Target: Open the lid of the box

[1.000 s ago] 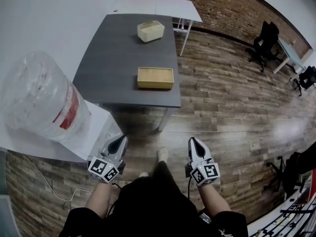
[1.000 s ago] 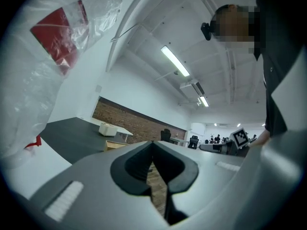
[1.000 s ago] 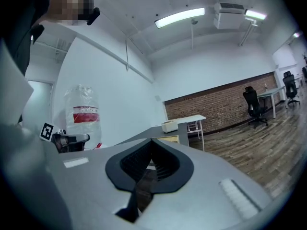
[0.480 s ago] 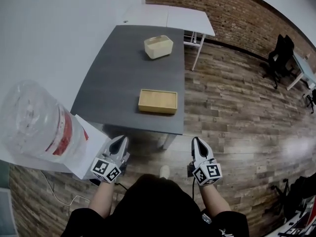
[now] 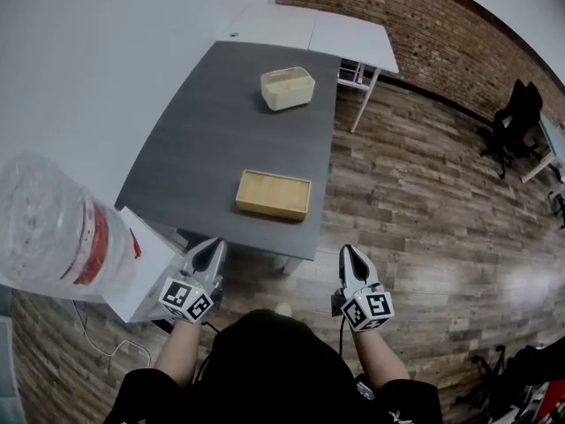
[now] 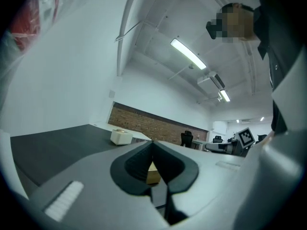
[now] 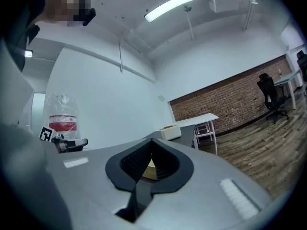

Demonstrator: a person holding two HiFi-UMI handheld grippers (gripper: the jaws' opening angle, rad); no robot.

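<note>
The flat wooden box (image 5: 274, 194) sat near the front edge of the dark grey worktop (image 5: 203, 140), toward its right side, with its lid lying flat and closed on top. A cream container (image 5: 288, 88) stood at the far part of the same worktop, well apart from the box, and a white table (image 5: 349, 32) adjoined the far end by the brick wall (image 5: 424, 25). The person stood back from the worktop on the wooden floor (image 5: 415, 210) and held both tools level, pointing toward it. The left gripper (image 5: 214, 245) had its jaws pressed together with nothing between them. It hung just beside the white stand (image 5: 146, 263) that carried a big clear water bottle (image 5: 44, 228) with a red label. The right gripper (image 5: 346, 250) was likewise closed tip to tip and empty, out over bare floor to the right of the worktop's front corner. Neither gripper touched the box, which lay well ahead of both and roughly between their lines. A black office chair (image 5: 516, 113) stood far off at the right.
</note>
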